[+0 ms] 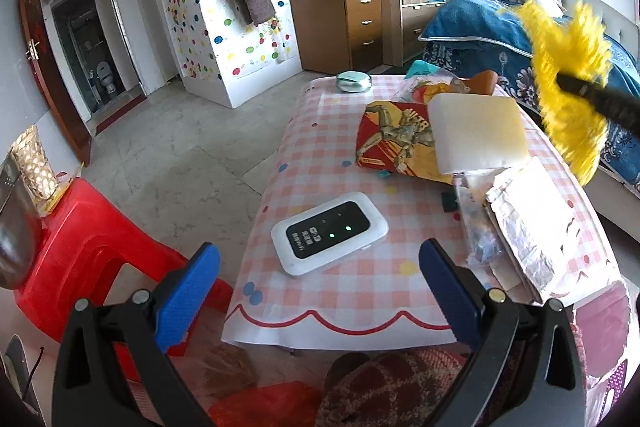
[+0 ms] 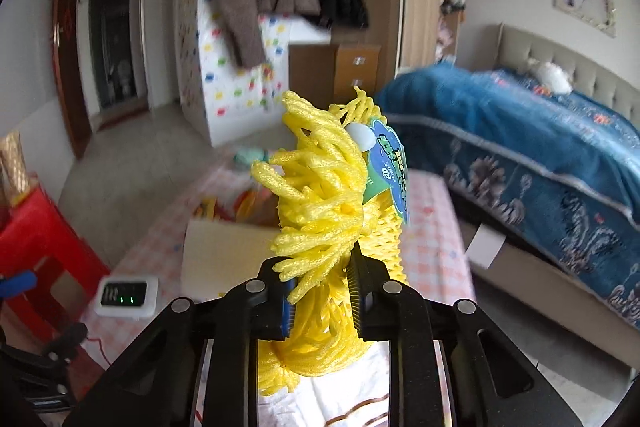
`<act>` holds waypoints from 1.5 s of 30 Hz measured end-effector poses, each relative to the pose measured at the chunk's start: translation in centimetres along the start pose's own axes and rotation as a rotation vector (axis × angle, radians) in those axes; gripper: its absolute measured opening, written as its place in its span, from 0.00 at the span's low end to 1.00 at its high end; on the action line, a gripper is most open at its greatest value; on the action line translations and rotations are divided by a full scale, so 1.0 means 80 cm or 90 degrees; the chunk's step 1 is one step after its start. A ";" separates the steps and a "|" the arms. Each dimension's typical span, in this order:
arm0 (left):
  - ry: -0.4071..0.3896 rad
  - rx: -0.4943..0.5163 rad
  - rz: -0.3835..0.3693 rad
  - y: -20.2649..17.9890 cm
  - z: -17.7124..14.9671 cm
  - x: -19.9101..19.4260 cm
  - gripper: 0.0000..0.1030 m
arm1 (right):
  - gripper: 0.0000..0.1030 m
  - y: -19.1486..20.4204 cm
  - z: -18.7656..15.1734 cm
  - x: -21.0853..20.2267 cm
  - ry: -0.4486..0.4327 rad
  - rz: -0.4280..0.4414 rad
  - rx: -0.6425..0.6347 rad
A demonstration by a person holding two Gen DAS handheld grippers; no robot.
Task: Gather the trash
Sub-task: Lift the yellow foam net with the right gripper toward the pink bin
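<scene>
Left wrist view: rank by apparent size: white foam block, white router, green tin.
1. Foam block and router look about equal; the router is nearer the camera, so unranked.
2. Tin, smallest and farthest.

One yellow mesh net [image 2: 320, 211], one white foam block [image 1: 478, 133], one white router [image 1: 330, 233], one red stool [image 1: 92, 239].

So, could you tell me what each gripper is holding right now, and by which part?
The right gripper is shut on the yellow foam net, clamped around its bunched lower part. The left gripper is open, holding nothing.
</scene>
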State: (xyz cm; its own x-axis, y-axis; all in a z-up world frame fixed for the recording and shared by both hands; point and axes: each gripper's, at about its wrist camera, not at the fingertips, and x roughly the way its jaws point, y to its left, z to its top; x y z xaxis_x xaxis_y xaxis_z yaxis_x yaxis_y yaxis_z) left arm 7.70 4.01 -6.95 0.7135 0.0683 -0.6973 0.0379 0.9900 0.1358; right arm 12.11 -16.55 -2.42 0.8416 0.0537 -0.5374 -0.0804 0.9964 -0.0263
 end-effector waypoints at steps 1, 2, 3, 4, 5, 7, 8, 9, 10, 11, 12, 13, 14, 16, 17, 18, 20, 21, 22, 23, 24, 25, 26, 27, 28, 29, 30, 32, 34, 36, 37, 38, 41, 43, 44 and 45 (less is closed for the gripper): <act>0.001 -0.001 -0.007 -0.002 0.001 0.000 0.94 | 0.21 -0.005 0.003 -0.009 -0.007 -0.002 0.001; 0.003 -0.002 -0.019 -0.004 0.001 0.001 0.94 | 0.21 -0.010 0.004 -0.020 -0.012 -0.004 0.003; 0.003 -0.002 -0.027 -0.007 0.002 0.001 0.94 | 0.21 -0.014 0.003 -0.029 -0.012 -0.002 0.005; 0.001 0.000 -0.035 -0.011 0.002 0.002 0.94 | 0.21 -0.017 0.002 -0.034 -0.012 -0.002 0.007; -0.001 0.002 -0.036 -0.016 0.003 0.004 0.94 | 0.21 -0.021 -0.002 -0.047 -0.010 0.000 0.009; -0.006 0.014 -0.025 -0.026 0.006 0.010 0.94 | 0.22 -0.028 -0.011 -0.061 -0.008 0.005 0.008; -0.011 0.022 -0.027 -0.032 0.007 0.014 0.94 | 0.22 -0.030 -0.017 -0.070 -0.006 0.008 0.006; -0.017 0.030 -0.032 -0.038 0.009 0.018 0.91 | 0.22 -0.031 -0.024 -0.077 -0.005 0.009 0.003; -0.020 0.043 -0.046 -0.046 0.012 0.024 0.82 | 0.22 -0.033 -0.027 -0.082 -0.005 0.009 0.001; -0.020 0.054 -0.057 -0.052 0.014 0.028 0.78 | 0.22 -0.034 -0.031 -0.086 -0.004 0.009 -0.002; -0.020 0.068 -0.071 -0.060 0.017 0.035 0.71 | 0.22 -0.034 -0.036 -0.090 -0.001 0.010 -0.004; -0.022 0.078 -0.085 -0.067 0.019 0.039 0.63 | 0.22 -0.036 -0.042 -0.093 0.001 0.011 -0.003; -0.025 0.087 -0.096 -0.073 0.021 0.044 0.61 | 0.22 -0.038 -0.046 -0.095 0.003 0.012 0.000; -0.035 0.104 -0.119 -0.086 0.025 0.053 0.58 | 0.22 -0.043 -0.051 -0.096 0.006 0.010 0.005; -0.038 0.111 -0.137 -0.091 0.028 0.058 0.58 | 0.23 -0.046 -0.053 -0.094 0.009 0.010 0.009; -0.036 0.114 -0.150 -0.095 0.031 0.063 0.57 | 0.23 -0.048 -0.056 -0.094 0.010 0.010 0.012; -0.033 0.110 -0.179 -0.098 0.034 0.068 0.57 | 0.23 -0.053 -0.057 -0.091 0.016 0.011 0.020; -0.034 0.102 -0.191 -0.098 0.038 0.069 0.57 | 0.23 -0.056 -0.057 -0.087 0.019 0.012 0.026; -0.038 0.094 -0.203 -0.096 0.042 0.068 0.57 | 0.23 -0.060 -0.059 -0.088 0.019 0.013 0.028; -0.043 0.085 -0.212 -0.095 0.045 0.066 0.57 | 0.23 -0.061 -0.059 -0.086 0.019 0.013 0.029; -0.048 0.077 -0.223 -0.094 0.048 0.065 0.57 | 0.23 -0.062 -0.060 -0.086 0.019 0.013 0.029; -0.049 0.073 -0.230 -0.095 0.052 0.065 0.57 | 0.23 -0.063 -0.060 -0.085 0.020 0.014 0.029; -0.046 0.070 -0.231 -0.097 0.056 0.067 0.57 | 0.24 -0.064 -0.061 -0.084 0.021 0.015 0.029; -0.042 0.072 -0.230 -0.099 0.059 0.068 0.57 | 0.24 -0.064 -0.062 -0.081 0.024 0.016 0.029; -0.036 0.074 -0.226 -0.102 0.062 0.073 0.57 | 0.24 -0.063 -0.062 -0.080 0.025 0.016 0.028; -0.030 0.075 -0.224 -0.104 0.065 0.078 0.57 | 0.24 -0.064 -0.063 -0.077 0.028 0.017 0.028; -0.026 0.073 -0.226 -0.104 0.066 0.081 0.57 | 0.24 -0.064 -0.063 -0.075 0.031 0.017 0.028; -0.014 0.063 -0.236 -0.101 0.068 0.087 0.46 | 0.24 -0.063 -0.065 -0.073 0.034 0.018 0.027; -0.001 0.053 -0.258 -0.099 0.070 0.092 0.36 | 0.24 -0.063 -0.065 -0.072 0.037 0.019 0.026; -0.004 0.049 -0.262 -0.098 0.070 0.090 0.29 | 0.24 -0.061 -0.063 -0.072 0.037 0.021 0.025; -0.007 0.045 -0.265 -0.097 0.071 0.089 0.24 | 0.24 -0.061 -0.063 -0.072 0.036 0.021 0.024; -0.009 0.042 -0.266 -0.097 0.072 0.088 0.23 | 0.24 -0.061 -0.063 -0.073 0.035 0.022 0.023; -0.026 0.036 -0.268 -0.096 0.076 0.081 0.17 | 0.24 -0.062 -0.061 -0.075 0.030 0.020 0.018; -0.046 0.040 -0.264 -0.097 0.080 0.070 0.15 | 0.23 -0.064 -0.060 -0.080 0.022 0.018 0.019; -0.059 0.040 -0.264 -0.097 0.083 0.061 0.15 | 0.23 -0.064 -0.062 -0.083 0.020 0.017 0.020; -0.066 0.039 -0.265 -0.097 0.086 0.055 0.15 | 0.23 -0.068 -0.061 -0.088 0.017 0.017 0.026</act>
State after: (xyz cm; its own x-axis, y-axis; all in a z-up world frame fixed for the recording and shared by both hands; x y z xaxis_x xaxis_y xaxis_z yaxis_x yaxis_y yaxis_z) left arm 15.40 -4.23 -6.23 0.6952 -0.3508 -0.6274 0.3763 0.9213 -0.0982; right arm 4.03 -22.66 -2.62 0.8252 0.0793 -0.5592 -0.0807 0.9965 0.0221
